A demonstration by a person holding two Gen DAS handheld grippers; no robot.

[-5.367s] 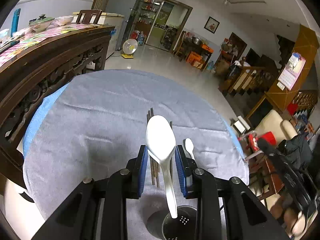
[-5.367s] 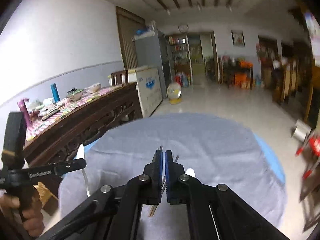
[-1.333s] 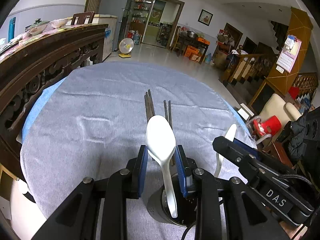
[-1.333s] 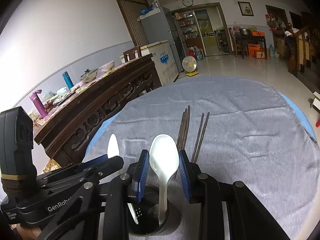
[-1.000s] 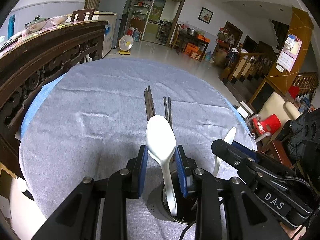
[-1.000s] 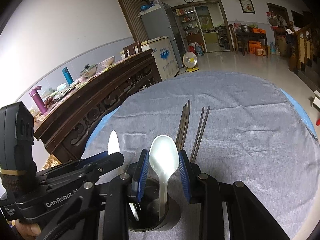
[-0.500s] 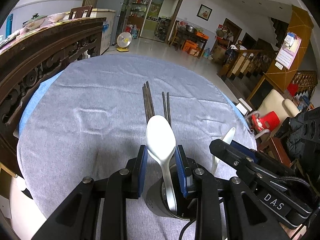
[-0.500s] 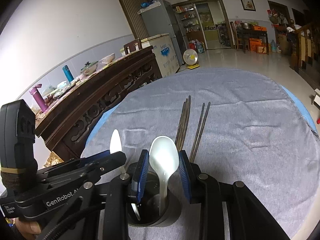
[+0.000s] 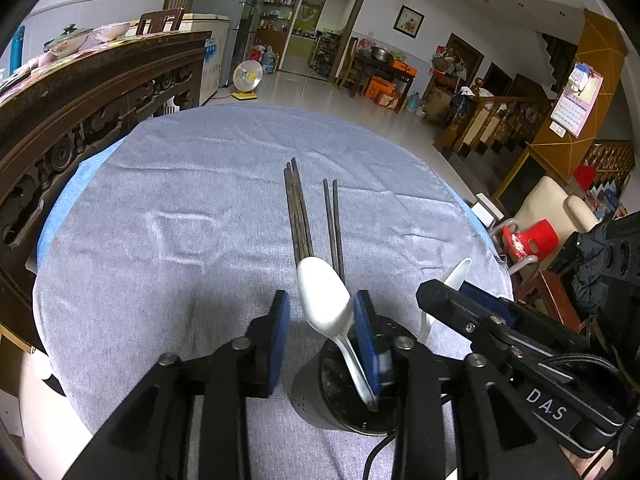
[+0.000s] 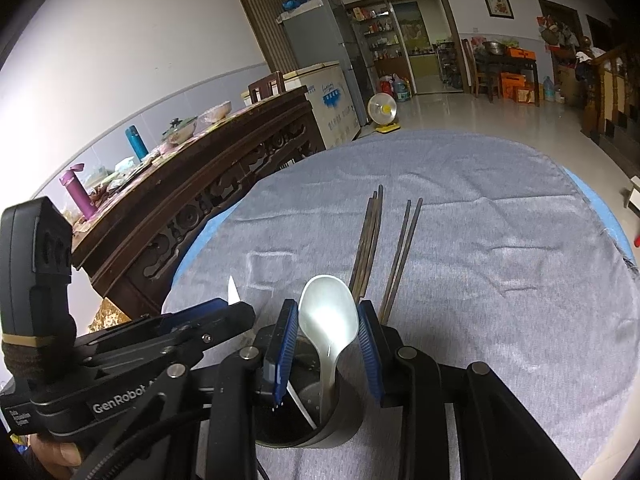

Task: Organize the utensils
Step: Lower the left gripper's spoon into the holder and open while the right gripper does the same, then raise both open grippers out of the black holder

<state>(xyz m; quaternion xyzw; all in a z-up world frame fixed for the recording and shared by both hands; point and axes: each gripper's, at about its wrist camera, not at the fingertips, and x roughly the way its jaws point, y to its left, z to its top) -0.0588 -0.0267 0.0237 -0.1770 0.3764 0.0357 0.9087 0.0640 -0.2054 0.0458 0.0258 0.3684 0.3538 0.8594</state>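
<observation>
Two white spoons stand with their handles in a black perforated cup (image 9: 320, 392) on the grey cloth. My left gripper (image 9: 322, 300) hovers over the cup and its jaws are opening. Its spoon (image 9: 324, 296) leans on the right pad, while the left pad stands apart from it. My right gripper (image 10: 327, 312) is shut on the other spoon (image 10: 328, 320), whose handle goes down into the cup (image 10: 344, 420). That spoon's tip (image 9: 458, 274) shows above the right gripper in the left wrist view. Beyond the cup lie a bundle of dark chopsticks (image 9: 298, 216) and a separate pair (image 9: 332, 216).
The round table's grey cloth (image 9: 160, 240) stretches beyond the chopsticks. A carved wooden sideboard (image 9: 100, 80) with dishes and bottles runs along the left. A red stool (image 9: 532, 240) and a cream armchair (image 9: 548, 204) stand off the table's right edge.
The left gripper's jaws have spread apart. Its spoon has tipped to the right against the right pad. The right gripper and its spoon look unchanged.
</observation>
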